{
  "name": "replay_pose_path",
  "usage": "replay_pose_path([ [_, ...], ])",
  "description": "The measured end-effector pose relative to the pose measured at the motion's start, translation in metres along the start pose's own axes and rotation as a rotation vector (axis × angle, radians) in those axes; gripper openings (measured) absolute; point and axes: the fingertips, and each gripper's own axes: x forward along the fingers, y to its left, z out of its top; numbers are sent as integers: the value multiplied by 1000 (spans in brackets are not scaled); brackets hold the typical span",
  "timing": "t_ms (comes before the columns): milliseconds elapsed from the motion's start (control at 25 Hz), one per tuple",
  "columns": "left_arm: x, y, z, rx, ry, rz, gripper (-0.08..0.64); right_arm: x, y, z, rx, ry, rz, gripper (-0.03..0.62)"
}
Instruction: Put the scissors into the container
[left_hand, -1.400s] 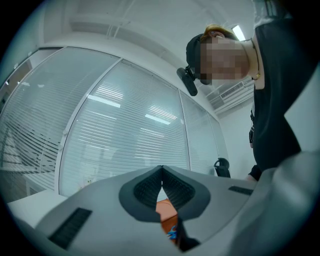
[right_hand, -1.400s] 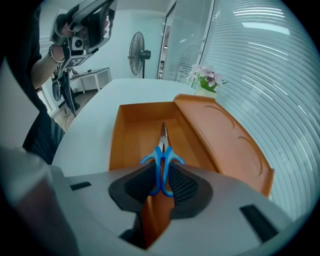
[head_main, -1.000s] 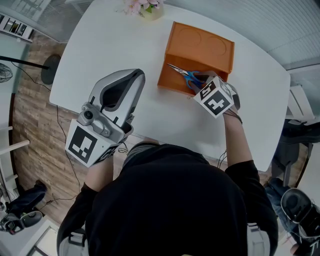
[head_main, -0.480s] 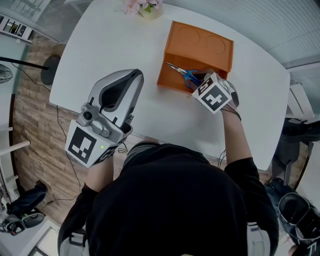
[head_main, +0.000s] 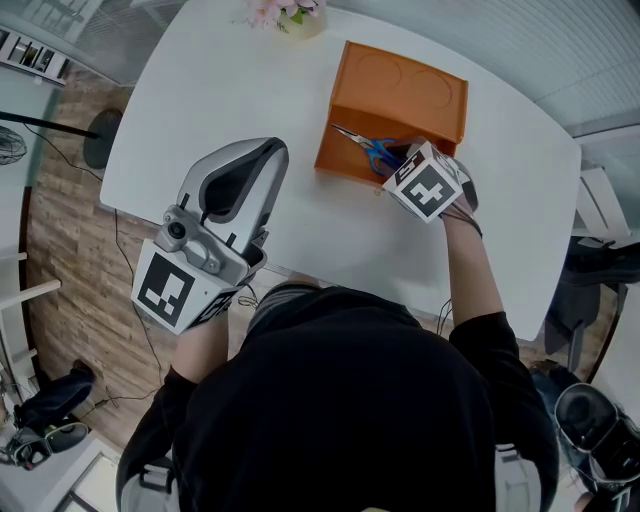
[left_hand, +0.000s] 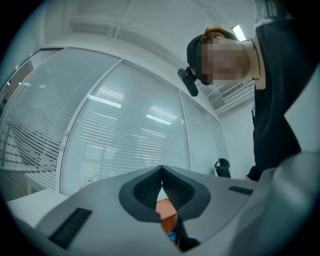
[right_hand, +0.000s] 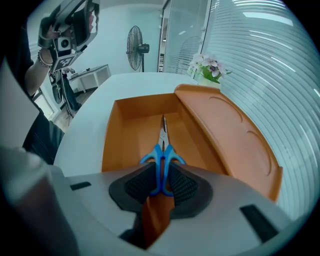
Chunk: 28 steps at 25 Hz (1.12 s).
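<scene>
**Right gripper view: scissors inside the container, not yet let go**

Closest to me, the left claw (head_main: 272, 152) hangs idle over the near edge of the desk (head_main: 200, 90), its pads pressed together on nothing. Further along, the right claw (right_hand: 161, 176) is clamped on the blue handles of the scissors (right_hand: 162, 147). It is tilted steeply down, so the blades point into the open orange container (right_hand: 111, 135). The blades run along the middle of the container; whether the tips touch its floor I cannot tell. The lid (right_hand: 225, 135) stands thrown back on the right side, out of the way. Beyond that, a small pot of flowers (right_hand: 207, 67) sits at the far edge of the desk.

Over the last second almost nothing has changed. Both claws have kept their places, the right one only tipping a shade, and the scissors sit in the head view just where they did before. I'd judge the carrying done, with 1 step left: part the pads so the scissors settle into the container, then lift clear.
</scene>
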Motion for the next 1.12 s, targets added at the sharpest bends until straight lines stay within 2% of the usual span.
replay_pose_path([
  [560, 4, -1, 3, 4, 0, -1, 12, 1, 0, 4, -21, -19, 6, 94],
  [1120, 7, -7, 5, 7, 2, -14, 12, -16, -4, 10, 28, -72, -7, 106],
])
